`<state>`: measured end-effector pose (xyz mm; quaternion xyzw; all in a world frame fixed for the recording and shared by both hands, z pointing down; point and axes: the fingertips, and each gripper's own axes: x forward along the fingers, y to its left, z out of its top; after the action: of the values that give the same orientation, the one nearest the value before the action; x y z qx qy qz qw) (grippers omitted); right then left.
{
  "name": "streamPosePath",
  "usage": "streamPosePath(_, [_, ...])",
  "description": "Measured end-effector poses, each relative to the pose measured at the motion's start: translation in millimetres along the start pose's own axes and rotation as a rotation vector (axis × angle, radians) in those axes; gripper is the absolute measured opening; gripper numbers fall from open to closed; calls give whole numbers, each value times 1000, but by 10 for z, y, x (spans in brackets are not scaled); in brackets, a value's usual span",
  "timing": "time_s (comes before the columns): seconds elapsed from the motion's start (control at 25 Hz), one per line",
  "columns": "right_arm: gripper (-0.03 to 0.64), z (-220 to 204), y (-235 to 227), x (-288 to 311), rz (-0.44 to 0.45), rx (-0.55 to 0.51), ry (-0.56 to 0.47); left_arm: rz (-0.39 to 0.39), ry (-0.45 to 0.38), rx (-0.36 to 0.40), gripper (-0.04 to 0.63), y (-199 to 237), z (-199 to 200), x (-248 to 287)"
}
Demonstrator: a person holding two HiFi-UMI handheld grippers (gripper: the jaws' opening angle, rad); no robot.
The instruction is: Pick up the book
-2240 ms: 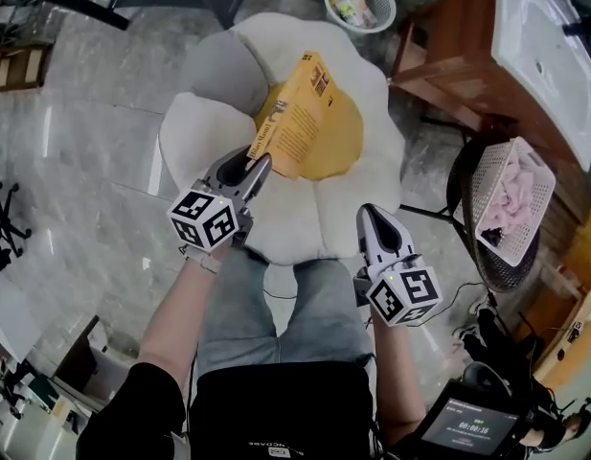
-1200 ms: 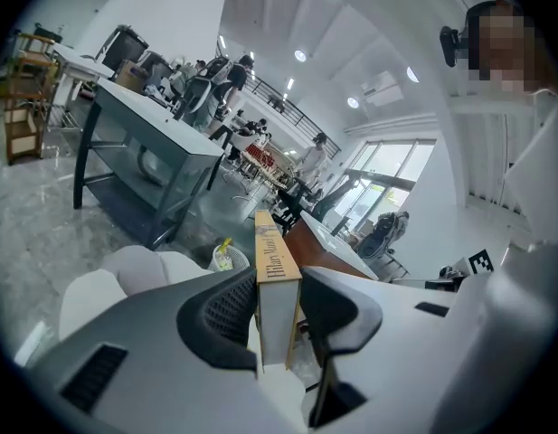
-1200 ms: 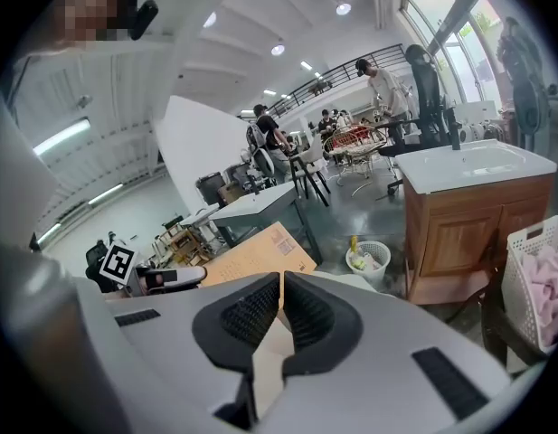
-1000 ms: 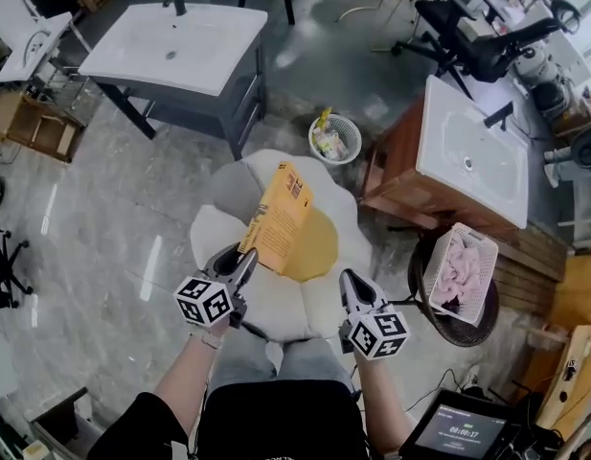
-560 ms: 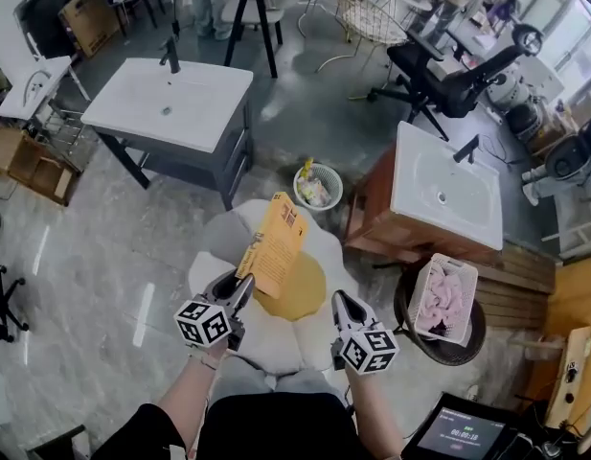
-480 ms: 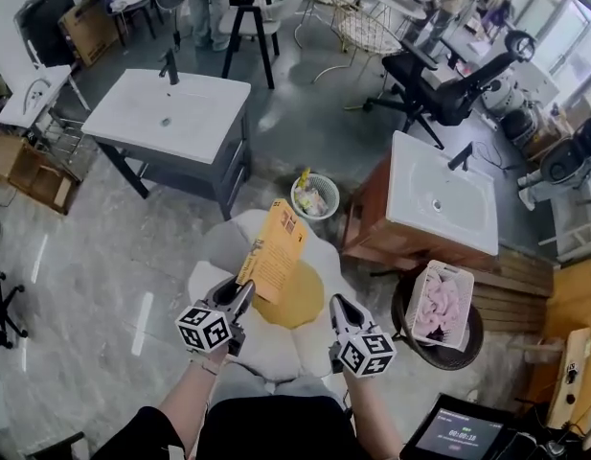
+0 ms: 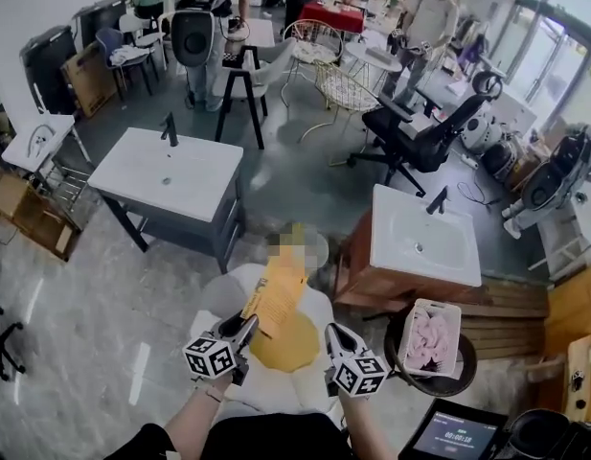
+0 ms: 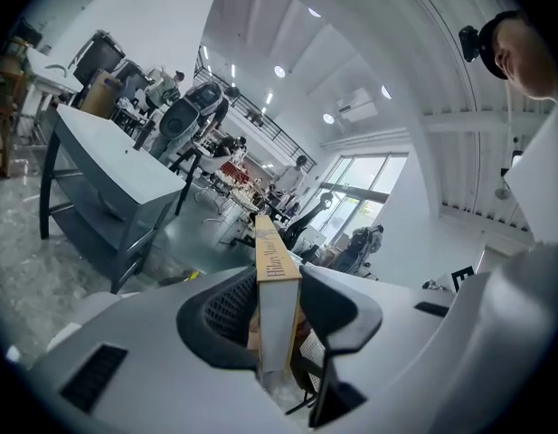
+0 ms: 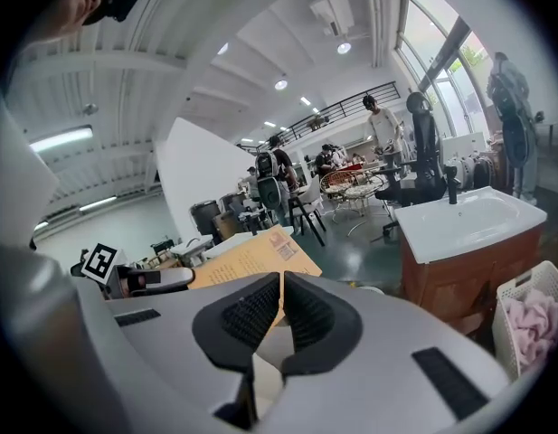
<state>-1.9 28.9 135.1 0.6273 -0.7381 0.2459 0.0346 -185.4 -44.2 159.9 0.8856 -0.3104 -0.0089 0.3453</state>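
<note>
The left gripper [image 8: 277,289] is clamped on the lower end of the orange book [image 7: 276,293]. Its ribbed pads press on both covers, and the printed spine faces the gripper's own camera. The book stands on edge in the air, touching nothing but those pads. In the head view it slants up and away from the person, over the far left part of the flower-shaped cushion [image 7: 295,351]. The right gripper [image 7: 331,333] hangs just to the right of the book and apart from it, above the cushion's right edge. Its jaws are pressed together with nothing between them, and the book's cover shows beyond them in the right gripper view. On the floor past the cushion's far left edge stands a grey washstand [image 7: 169,172] with a white top. A wooden washstand [image 7: 424,242] with a white basin stands past the far right edge. Beside the cushion's right edge, a white basket [image 7: 431,338] of pink cloth rests on a dark round stand.
</note>
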Motion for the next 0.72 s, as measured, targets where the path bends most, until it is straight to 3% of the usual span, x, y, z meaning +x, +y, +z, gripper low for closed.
streamPosePath(0.32, [29, 312, 180, -185, -2, -1, -35, -48, -37, 22, 153, -355, 465, -123])
streamPosePath(0.72, [29, 545, 254, -402, 10, -13, -67, -56, -80, 26, 153, -640, 707, -306])
